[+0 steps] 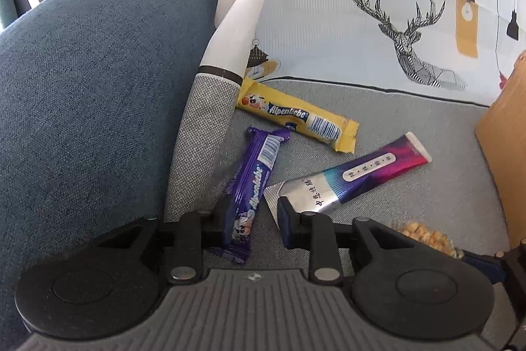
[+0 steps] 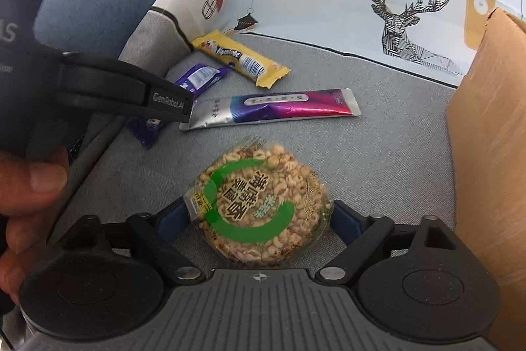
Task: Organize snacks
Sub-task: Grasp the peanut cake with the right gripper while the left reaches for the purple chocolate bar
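Observation:
A purple Alpenliebe bar (image 1: 250, 186) lies between the fingers of my left gripper (image 1: 253, 226), which is open around its lower end. A yellow Alpenliebe bar (image 1: 296, 115) and a silver-magenta tube pack (image 1: 355, 173) lie beyond on the grey cushion. In the right wrist view, a round puffed-grain cake (image 2: 259, 209) with a green label sits between the blue pads of my right gripper (image 2: 259, 219); the pads touch its edges. The left gripper (image 2: 171, 102) shows there over the purple bar (image 2: 200, 78), near the yellow bar (image 2: 243, 61) and the tube pack (image 2: 273, 107).
A brown cardboard box (image 2: 493, 127) stands at the right, also in the left wrist view (image 1: 506, 134). A white deer-print pillow (image 1: 378, 32) stands behind the snacks, and another pillow (image 1: 230, 38) leans at the left. A blue sofa arm (image 1: 98, 87) lies further left.

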A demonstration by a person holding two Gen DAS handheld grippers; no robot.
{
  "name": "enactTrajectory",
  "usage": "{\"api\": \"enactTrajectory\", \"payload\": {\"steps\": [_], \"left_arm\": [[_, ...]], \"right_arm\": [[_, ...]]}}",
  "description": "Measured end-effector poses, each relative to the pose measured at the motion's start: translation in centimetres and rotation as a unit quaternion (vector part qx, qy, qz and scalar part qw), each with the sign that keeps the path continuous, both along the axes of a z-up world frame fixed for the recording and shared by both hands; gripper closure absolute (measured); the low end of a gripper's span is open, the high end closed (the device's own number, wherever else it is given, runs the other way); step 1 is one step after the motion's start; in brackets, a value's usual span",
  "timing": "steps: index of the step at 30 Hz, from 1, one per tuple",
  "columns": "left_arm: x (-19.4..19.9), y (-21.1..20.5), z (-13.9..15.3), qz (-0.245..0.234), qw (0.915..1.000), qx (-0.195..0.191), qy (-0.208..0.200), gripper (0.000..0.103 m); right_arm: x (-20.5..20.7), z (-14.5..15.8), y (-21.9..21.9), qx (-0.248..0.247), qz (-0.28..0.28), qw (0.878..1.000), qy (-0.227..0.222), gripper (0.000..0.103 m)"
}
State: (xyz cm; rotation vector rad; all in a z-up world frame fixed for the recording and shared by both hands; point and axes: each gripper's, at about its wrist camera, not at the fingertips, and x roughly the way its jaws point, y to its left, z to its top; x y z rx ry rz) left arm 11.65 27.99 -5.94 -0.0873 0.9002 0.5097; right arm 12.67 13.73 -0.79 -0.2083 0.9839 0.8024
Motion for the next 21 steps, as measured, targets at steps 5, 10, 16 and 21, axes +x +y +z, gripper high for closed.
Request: {"api": "enactTrajectory", "payload": {"steps": [5, 10, 16, 21], "left_arm": [[-0.8, 0.3, 0.8, 0.016, 0.9996, -0.018, -0.013, 0.103], [-2.8, -0.1, 2.2, 0.021, 0.9975, -0.057, -0.035, 0.103], [-6.1, -1.0, 3.9, 0.035, 0.9886, -0.132, -0.063, 0.103], [-9.1, -2.0, 4.2, 0.038, 0.9656, -0.246, -0.075, 0.103]], "right_arm": [[-0.1, 0.6, -0.9, 0.006, 0.001, 1.0, -0.013, 0.019], [-0.9, 2.5, -2.6, 0.025, 0.0, 1.0, -0.014, 0.019], [-3.9, 4.3, -4.9, 0.017, 0.032, 0.999, -0.029, 0.019], [-6.7, 5.6, -7.1, 0.018, 0.052, 0.998, -0.033, 0.019]]}}
